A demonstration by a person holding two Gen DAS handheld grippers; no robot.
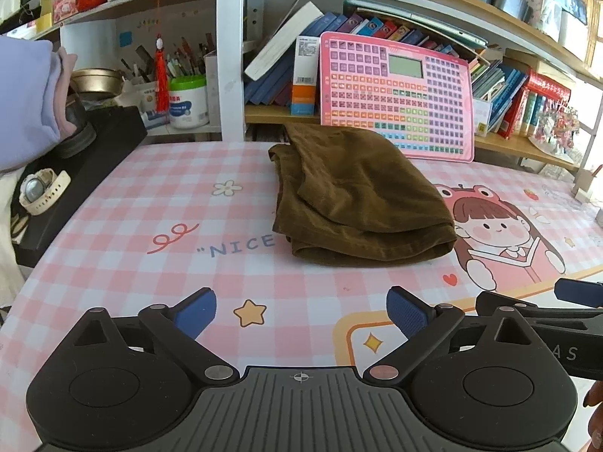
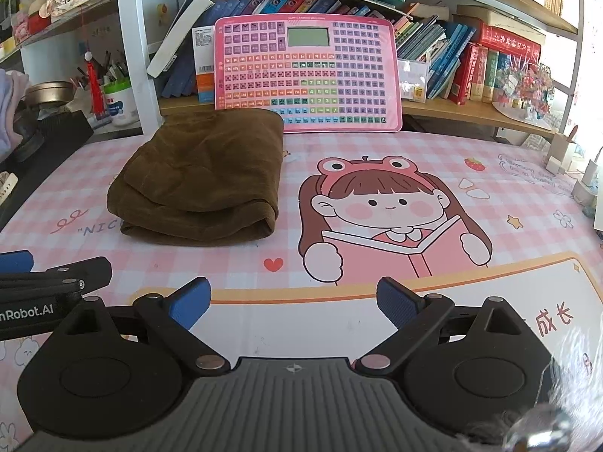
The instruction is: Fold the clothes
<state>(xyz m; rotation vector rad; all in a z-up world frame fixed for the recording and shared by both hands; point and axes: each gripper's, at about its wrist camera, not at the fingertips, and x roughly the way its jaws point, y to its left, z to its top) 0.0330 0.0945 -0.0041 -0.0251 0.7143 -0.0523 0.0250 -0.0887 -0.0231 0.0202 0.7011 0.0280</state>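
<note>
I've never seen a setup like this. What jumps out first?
A folded brown garment lies on a pink checked desk mat with a cartoon girl reading. Behind it, a pink learning tablet leans against the bookshelf. Nearest the camera, both hand-held grippers, left and right, are open and empty.

I see the garment (image 1: 358, 196) lying folded on the tabletop (image 1: 150, 207), ahead of my left gripper (image 1: 301, 314) and ahead-left of my right gripper (image 2: 293, 303). Behind it a board (image 2: 307, 73) leans against the shelf (image 2: 471, 113). A watch (image 1: 39, 192) lies far left.
</note>
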